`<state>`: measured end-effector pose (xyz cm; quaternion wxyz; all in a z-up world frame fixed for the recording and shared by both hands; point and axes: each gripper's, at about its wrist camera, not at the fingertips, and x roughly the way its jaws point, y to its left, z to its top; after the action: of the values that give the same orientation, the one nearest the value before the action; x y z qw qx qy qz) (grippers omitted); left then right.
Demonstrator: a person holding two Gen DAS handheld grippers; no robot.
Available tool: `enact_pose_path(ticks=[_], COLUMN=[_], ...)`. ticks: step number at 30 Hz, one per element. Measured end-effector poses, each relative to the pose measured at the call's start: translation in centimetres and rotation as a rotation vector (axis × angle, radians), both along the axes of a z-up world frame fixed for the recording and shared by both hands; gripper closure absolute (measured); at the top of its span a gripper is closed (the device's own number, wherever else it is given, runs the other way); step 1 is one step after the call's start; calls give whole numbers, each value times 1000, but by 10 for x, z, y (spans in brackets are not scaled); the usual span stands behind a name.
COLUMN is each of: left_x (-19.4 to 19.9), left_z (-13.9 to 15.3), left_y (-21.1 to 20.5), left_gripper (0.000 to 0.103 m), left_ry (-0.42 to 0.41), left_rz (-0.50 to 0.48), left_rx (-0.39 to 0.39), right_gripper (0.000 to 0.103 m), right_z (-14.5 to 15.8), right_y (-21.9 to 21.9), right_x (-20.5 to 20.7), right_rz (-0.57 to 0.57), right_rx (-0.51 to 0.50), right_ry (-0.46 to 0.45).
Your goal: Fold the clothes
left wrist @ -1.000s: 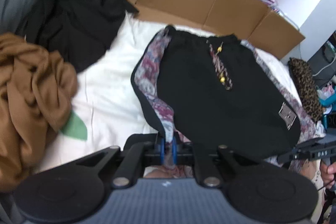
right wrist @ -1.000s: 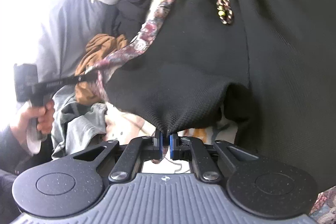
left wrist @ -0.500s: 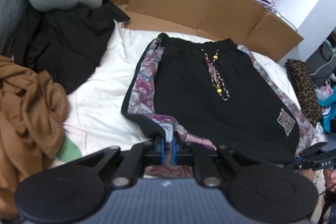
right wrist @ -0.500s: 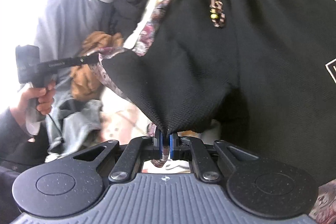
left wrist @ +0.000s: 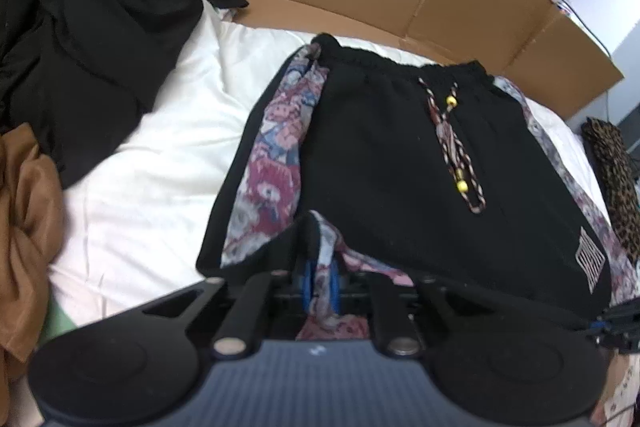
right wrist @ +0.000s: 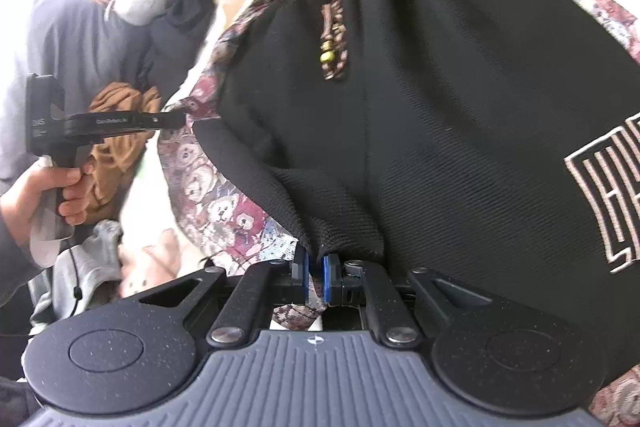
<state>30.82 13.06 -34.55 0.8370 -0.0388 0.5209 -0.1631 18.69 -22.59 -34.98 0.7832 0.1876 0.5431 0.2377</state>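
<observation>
Black shorts (left wrist: 400, 163) with patterned side panels lie spread across the centre of the white bed (left wrist: 152, 163), their lower hem pinched between the closed fingers of the left gripper (left wrist: 319, 281) and right gripper (right wrist: 316, 277), apparently so both corners travel together for a fold.
</observation>
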Motion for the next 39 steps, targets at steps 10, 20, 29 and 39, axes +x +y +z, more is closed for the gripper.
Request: enact_pose_path(ticks=[10,20,29,39], left_x=[-18,-51,-64,-62], left_z=[18,11,-12,-36], left_y=[18,28,26,16], left_gripper=[71,71,69,71], left_ry=[5,59,106,83], left_rz=[46,60,79,34], left_rx=[39,78,64,115], right_gripper=[95,95,95,95], right_z=[0,3,3,2], right_y=[-2,-2,1,2], right_x=[-4,-3,-5,-6], right_rz=[-8,-12,-2,6], right_rx=[-16,-29,-33,-30], right_ry=[-1,-5,-5,-7])
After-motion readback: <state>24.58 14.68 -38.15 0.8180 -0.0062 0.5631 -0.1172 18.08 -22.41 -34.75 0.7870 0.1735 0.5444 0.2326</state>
